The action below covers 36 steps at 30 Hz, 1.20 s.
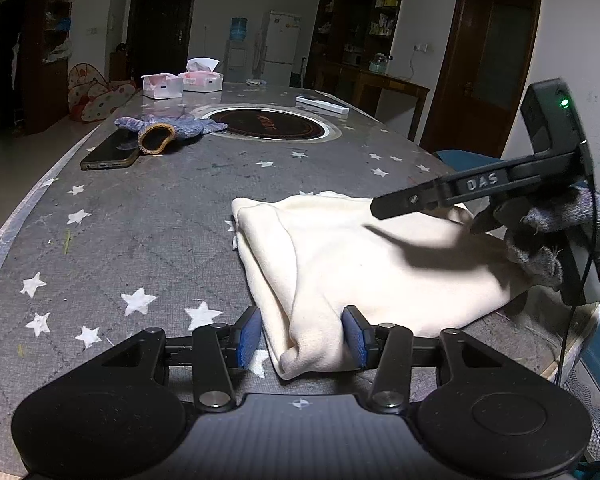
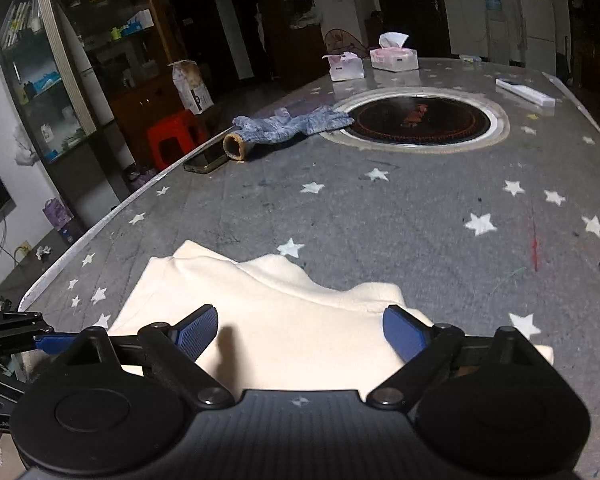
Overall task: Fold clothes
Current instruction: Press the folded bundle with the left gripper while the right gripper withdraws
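Note:
A cream garment (image 1: 380, 264) lies folded on the grey star-patterned table cover (image 1: 160, 216). My left gripper (image 1: 302, 336) has its blue pads on either side of a bunched corner of the garment at the near edge and squeezes it. My right gripper (image 2: 300, 332) is open wide and hovers just above the garment (image 2: 260, 312), with nothing between its pads. In the left wrist view the right gripper (image 1: 384, 212) reaches in from the right over the cloth, held by a gloved hand (image 1: 560, 236).
A grey knit glove (image 1: 168, 128) and a phone (image 1: 110, 154) lie at the far left of the table. A round black inset burner (image 1: 274, 124) sits in the middle. Two tissue boxes (image 1: 182, 82) and a white remote (image 1: 322, 105) are at the far end.

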Each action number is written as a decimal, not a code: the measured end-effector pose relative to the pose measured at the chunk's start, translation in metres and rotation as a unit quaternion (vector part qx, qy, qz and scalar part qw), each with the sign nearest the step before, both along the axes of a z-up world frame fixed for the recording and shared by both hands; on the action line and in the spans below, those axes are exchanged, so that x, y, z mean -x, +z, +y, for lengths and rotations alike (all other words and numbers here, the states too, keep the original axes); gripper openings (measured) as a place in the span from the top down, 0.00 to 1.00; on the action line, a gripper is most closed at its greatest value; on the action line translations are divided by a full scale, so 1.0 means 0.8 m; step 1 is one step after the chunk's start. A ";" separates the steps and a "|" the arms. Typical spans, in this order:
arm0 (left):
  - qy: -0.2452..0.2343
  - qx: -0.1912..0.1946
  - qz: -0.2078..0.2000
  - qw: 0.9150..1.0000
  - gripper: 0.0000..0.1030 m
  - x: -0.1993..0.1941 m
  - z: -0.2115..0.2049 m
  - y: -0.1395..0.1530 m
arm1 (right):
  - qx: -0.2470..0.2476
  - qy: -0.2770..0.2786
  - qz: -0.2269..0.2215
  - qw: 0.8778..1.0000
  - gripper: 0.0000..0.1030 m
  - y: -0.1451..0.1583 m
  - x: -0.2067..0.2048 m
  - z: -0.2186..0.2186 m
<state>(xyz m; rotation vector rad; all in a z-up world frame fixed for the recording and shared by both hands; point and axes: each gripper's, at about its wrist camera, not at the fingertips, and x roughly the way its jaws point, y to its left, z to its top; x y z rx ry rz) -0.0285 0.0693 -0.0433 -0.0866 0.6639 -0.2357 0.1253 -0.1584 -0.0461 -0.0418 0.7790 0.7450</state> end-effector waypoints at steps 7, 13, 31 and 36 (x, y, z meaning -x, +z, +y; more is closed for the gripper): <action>0.000 0.001 -0.002 1.000 0.52 0.003 -0.001 0.000 | -0.011 0.025 0.007 1.000 0.11 0.000 0.002 0.023; -0.001 0.003 -0.002 1.000 0.52 0.003 -0.001 0.001 | -0.014 0.028 0.005 0.999 0.11 0.004 -0.002 0.035; 0.001 0.009 -0.005 1.000 0.51 0.003 0.002 -0.002 | -0.025 0.098 0.022 0.995 0.11 0.001 0.004 0.091; -0.001 0.009 -0.006 1.000 0.50 0.003 0.002 -0.002 | -0.014 0.097 0.019 0.995 0.10 -0.004 -0.002 0.101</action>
